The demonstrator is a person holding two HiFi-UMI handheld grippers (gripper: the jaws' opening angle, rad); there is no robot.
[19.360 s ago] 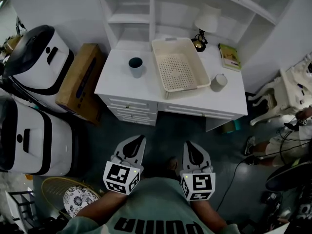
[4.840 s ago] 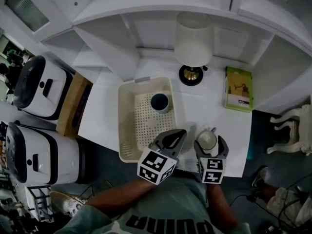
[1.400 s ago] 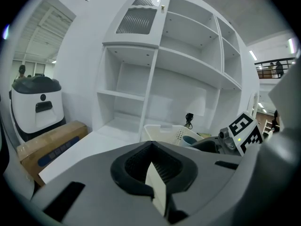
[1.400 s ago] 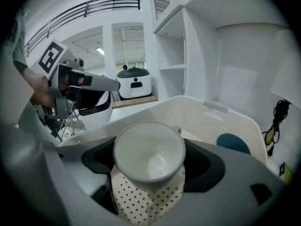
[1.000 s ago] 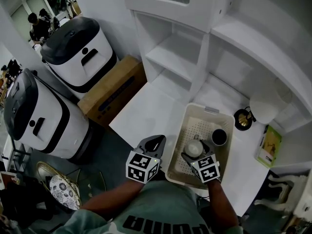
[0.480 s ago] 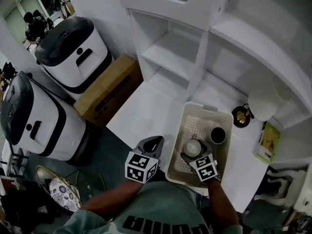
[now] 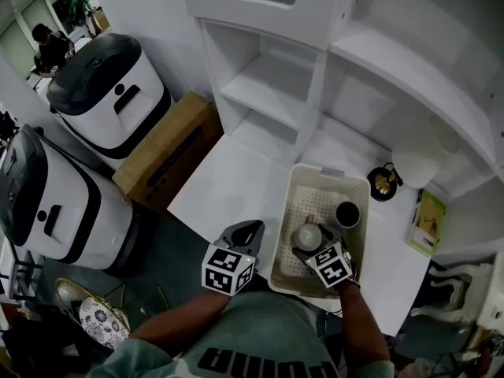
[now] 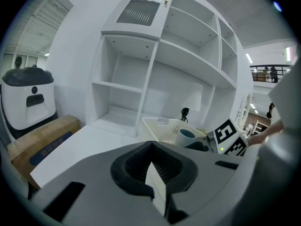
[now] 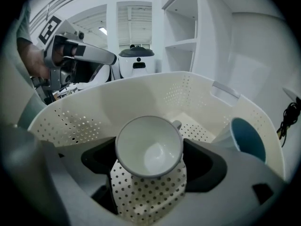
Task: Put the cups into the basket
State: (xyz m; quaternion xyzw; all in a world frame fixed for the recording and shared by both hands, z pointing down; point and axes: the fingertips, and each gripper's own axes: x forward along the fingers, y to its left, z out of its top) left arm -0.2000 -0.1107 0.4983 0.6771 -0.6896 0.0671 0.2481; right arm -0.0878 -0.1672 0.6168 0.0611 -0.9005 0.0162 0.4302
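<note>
A cream perforated basket [image 7: 356, 189] stands on the white desk [image 7: 228, 187]. Inside it, a dark blue cup [image 7: 347, 213] sits upright near the right wall, and it also shows in the right gripper view as the blue cup [image 9: 248, 141]. My right gripper [image 7: 313, 246] reaches into the basket's near end, shut on a white cup [image 7: 307, 235]. In the right gripper view the white cup [image 9: 149, 146] sits mouth-up between the jaws over the basket floor [image 9: 148, 194]. My left gripper [image 7: 241, 238] hangs shut and empty off the desk's near edge, left of the basket [image 8: 164, 126].
A white lamp [image 7: 417, 166] and a green book [image 7: 426, 222] are on the desk right of the basket. White shelves [image 7: 272, 93] rise behind. A cardboard box [image 7: 168, 161] and two white-and-black machines [image 7: 106, 91] stand on the floor at the left.
The head view has shifted slightly. My right gripper still holds the white cup inside the basket's near end. The left gripper stays where it was.
</note>
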